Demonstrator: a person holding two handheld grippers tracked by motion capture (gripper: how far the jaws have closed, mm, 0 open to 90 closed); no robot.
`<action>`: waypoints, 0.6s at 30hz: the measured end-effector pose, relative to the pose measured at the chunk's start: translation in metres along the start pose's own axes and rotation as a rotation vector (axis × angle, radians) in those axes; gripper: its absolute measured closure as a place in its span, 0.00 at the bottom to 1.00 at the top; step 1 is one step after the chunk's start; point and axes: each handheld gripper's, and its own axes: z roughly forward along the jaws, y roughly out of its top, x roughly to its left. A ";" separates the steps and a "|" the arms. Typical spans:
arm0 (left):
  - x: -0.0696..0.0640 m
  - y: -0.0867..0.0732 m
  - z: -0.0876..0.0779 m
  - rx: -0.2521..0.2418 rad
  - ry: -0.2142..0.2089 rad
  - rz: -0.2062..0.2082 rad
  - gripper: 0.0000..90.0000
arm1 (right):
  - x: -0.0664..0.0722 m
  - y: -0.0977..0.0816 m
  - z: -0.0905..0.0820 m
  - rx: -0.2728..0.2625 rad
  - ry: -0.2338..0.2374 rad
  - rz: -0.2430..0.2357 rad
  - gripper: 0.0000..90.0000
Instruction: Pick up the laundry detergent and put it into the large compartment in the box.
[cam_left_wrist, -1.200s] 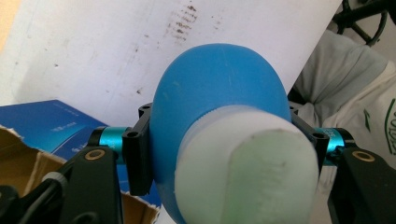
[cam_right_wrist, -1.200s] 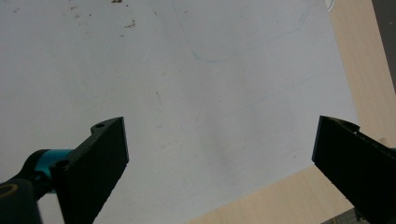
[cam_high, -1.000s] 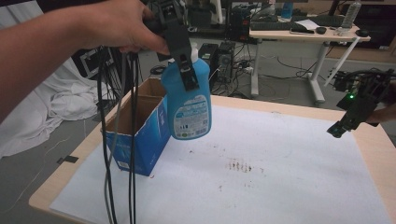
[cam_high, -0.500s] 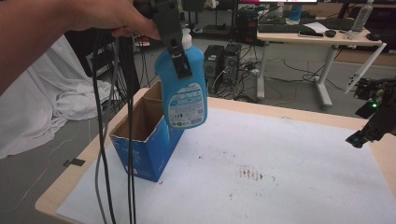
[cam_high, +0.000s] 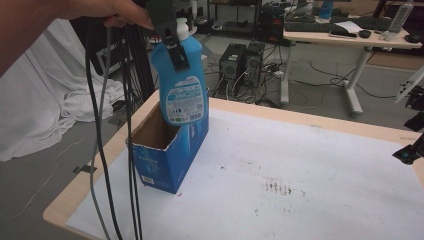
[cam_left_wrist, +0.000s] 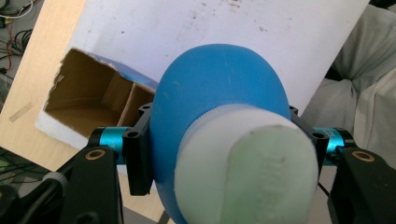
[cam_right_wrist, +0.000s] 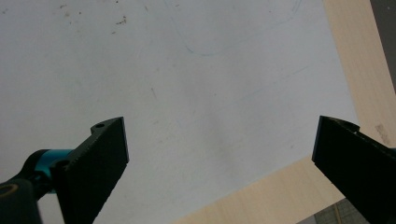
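Left gripper (cam_high: 172, 42): your jaws pinch the blue bottle (cam_high: 182, 85) by its shoulders, just under the white cap (cam_high: 183, 30); in the left gripper view the pads press on both sides of it.
Bottle: it hangs upright in the air, clear of the table (cam_high: 310, 165), its base directly above the open top of the blue cardboard box (cam_high: 170, 150), label facing you.
Box: it stands near the table's left edge on the white sheet (cam_high: 300, 200), top torn open, brown inside, with a divider showing in the left gripper view.
Right gripper (cam_right_wrist: 219, 163): your jaws stand spread wide with nothing between them, over the white sheet near the table's wooden edge.
Cables (cam_high: 117, 150): they trail down from your left hand (cam_high: 125, 15) in front of the box.
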 end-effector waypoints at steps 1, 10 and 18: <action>0.002 -0.003 0.000 0.001 0.000 -0.007 0.42 | 0.000 0.000 0.000 0.003 0.000 0.003 0.03; 0.019 -0.025 0.000 -0.004 0.012 -0.040 0.42 | 0.000 0.002 0.000 0.003 -0.004 0.009 0.03; 0.028 -0.037 0.010 -0.010 0.025 -0.064 0.42 | 0.000 0.002 0.000 0.013 -0.006 0.022 0.03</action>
